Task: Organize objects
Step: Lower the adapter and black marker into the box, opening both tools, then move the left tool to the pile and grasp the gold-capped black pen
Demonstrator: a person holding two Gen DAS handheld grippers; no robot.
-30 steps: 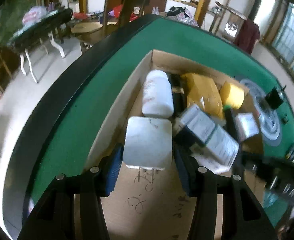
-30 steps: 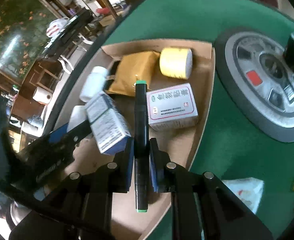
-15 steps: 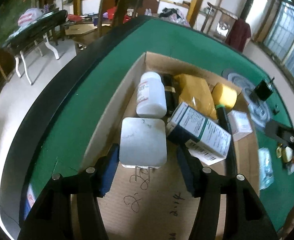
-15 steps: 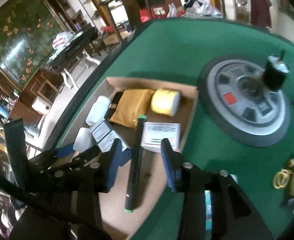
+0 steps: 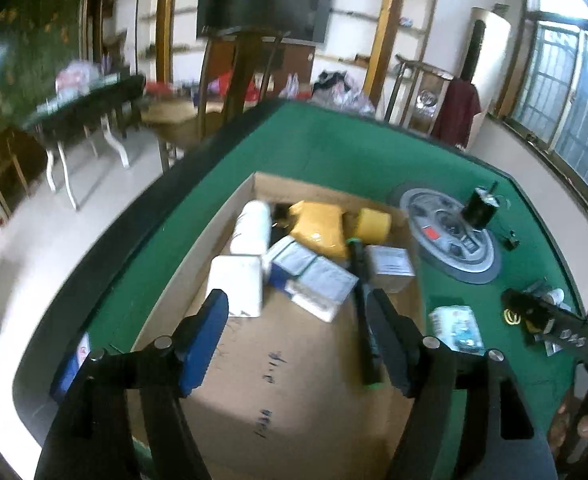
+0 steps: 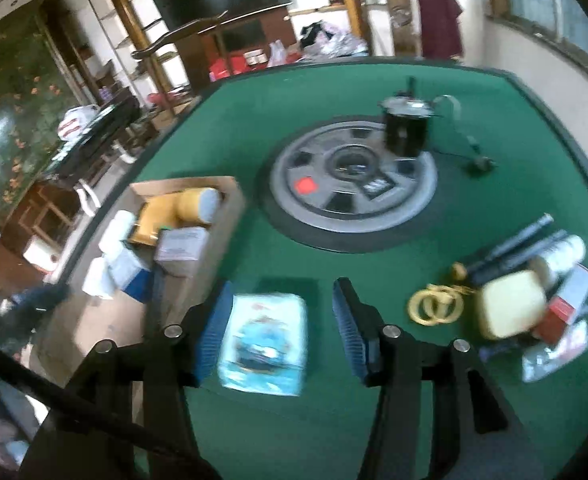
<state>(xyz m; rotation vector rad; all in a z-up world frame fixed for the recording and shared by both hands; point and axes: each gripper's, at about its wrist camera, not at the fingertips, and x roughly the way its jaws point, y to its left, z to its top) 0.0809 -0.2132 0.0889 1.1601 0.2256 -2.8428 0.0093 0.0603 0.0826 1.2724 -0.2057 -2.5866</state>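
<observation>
A shallow cardboard box (image 5: 294, 380) lies on the green table and holds a white block (image 5: 237, 286), a white bottle (image 5: 251, 226), a blue-and-white carton (image 5: 314, 276), a yellow pouch (image 5: 320, 228), a yellow tape roll (image 5: 372, 226), a grey box (image 5: 390, 266) and a black marker with green ends (image 5: 364, 320). My left gripper (image 5: 300, 320) hovers above the box, its jaws opening, nothing between them. My right gripper (image 6: 281, 324) hangs over the green felt, its jaws opening, above a pale blue packet (image 6: 263, 340) that the pads do not touch.
A round grey disc (image 6: 354, 184) with a black cylinder (image 6: 406, 128) on it sits mid-table. At the right lie gold rings (image 6: 436, 306), a cream case (image 6: 510, 308), a red box (image 6: 560, 312) and dark tubes (image 6: 514, 242). Chairs and a dark side table stand beyond the table edge.
My left gripper let go of the white block, opened wider and drew back upward. My right gripper released the marker into the box and swung right over the blue packet.
</observation>
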